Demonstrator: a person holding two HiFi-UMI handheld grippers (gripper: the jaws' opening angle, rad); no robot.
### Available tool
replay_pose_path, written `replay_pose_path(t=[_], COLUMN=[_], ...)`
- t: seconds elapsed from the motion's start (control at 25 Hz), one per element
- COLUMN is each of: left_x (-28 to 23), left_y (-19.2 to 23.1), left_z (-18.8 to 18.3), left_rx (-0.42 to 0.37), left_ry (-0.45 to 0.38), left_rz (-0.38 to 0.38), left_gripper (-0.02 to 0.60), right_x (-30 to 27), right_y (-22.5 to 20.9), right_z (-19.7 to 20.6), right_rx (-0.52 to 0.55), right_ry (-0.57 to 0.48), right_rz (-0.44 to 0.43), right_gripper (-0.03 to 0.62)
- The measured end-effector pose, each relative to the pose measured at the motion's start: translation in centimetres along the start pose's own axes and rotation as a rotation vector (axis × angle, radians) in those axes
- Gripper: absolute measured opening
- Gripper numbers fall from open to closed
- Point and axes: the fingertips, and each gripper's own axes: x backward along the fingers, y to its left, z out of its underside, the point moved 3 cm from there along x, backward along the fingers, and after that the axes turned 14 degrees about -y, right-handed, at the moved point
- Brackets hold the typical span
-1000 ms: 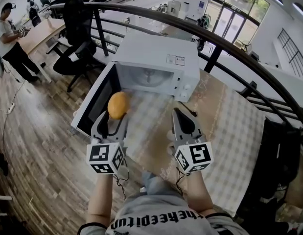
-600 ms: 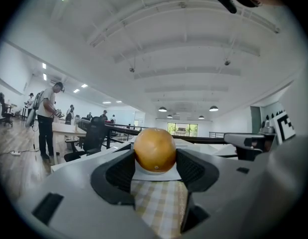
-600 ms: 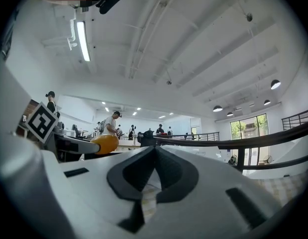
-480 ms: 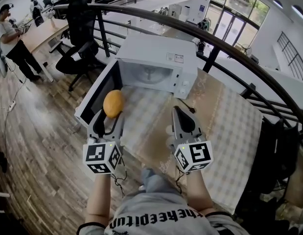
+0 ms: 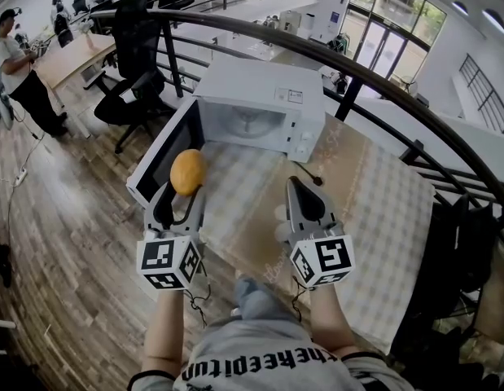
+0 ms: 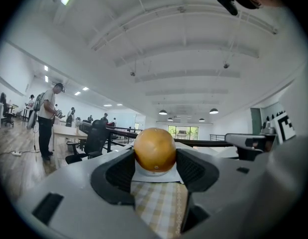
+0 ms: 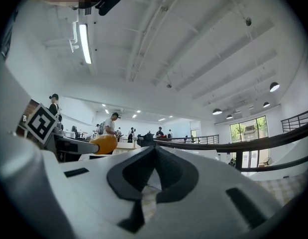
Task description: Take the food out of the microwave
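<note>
Holding the round orange food (image 5: 188, 172) in the left tongs (image 5: 186, 189), pinched between both tips. Out of the microwave (image 5: 260, 108) already, up in the air just beside the open door (image 5: 164, 160), near the left edge of the checked tabletop (image 5: 374, 210). Keeping the right tongs (image 5: 295, 184) shut tight with nothing in them, above the tabletop.

Might slip out. Round and smooth, and gripped only at the very ends of the tongs, so not much to hold on to. Might roll away after a drop, off the door or past the edge and down to the wooden floor (image 5: 64, 243). Might squash or bruise with too hard a squeeze. Might bump the open door on the way across, being so close beside it. Best to go slow, keep the squeeze steady, and set down flat on the tabletop, well away from the edge.
</note>
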Motion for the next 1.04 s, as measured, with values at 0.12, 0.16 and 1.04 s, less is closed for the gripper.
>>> replay_pose_path(t=[0.12,0.16,1.04], left_x=[0.1,0.2,0.5], left_y=[-0.1,-0.1,-1.3], left_z=[-0.2,-0.3,-0.3], left_rx=[0.000,0.000,0.010], left_ry=[-0.009,-0.011,-0.019], left_rz=[0.000,-0.001,0.019], left_gripper=[0.256,0.256,0.256], right_x=[0.2,0.3,0.9], right_y=[0.1,0.1,0.3], right_z=[0.0,0.0,-0.9], right_rx=[0.004,0.005,0.006], right_ry=[0.002,0.002,-0.010], right_rz=[0.000,0.001,-0.010], right_gripper=[0.005,0.005,0.005])
